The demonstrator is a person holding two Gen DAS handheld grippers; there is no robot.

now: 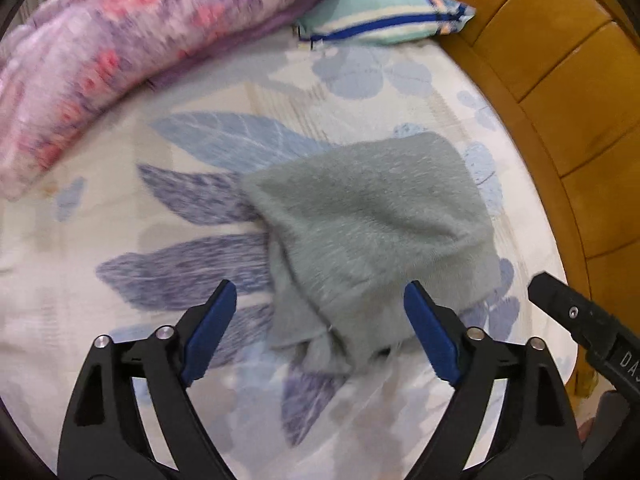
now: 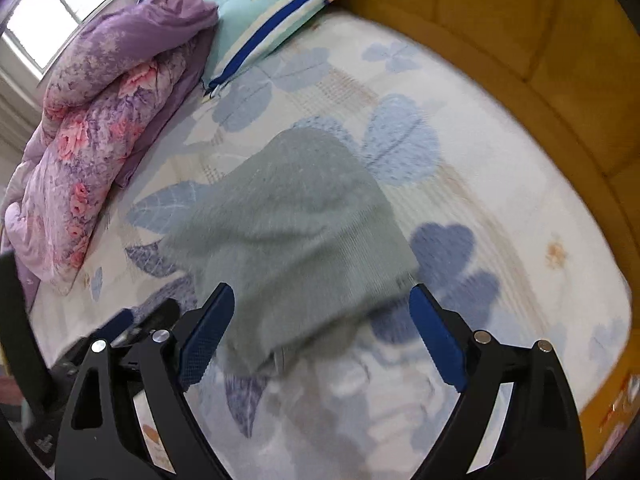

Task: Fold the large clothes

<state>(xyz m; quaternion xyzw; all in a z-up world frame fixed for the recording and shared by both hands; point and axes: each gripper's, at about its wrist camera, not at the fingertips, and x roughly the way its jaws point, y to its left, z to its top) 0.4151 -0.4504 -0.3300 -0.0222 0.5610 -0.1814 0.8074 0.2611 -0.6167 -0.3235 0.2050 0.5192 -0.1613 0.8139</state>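
Bed (image 1: 120, 216) w/ grey garment (image 1: 372, 232), quilt (image 1: 100, 52), pillow (image 1: 376, 12)

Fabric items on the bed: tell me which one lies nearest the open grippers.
The grey-green fuzzy garment, folded on the leaf-print sheet just ahead of both grippers. The floral purple quilt and striped pillow lie farther back.

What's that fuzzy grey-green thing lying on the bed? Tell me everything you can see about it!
The grey-green garment looks soft and fuzzy, like a knitted sweater. It lies folded into a rumpled bundle on the flowered bedsheet, with a loose, uneven edge towards the cameras. It rests only on the sheet. Both grippers stand open above that edge, not gripping it. The folded quilt and the pillow lie apart from it.
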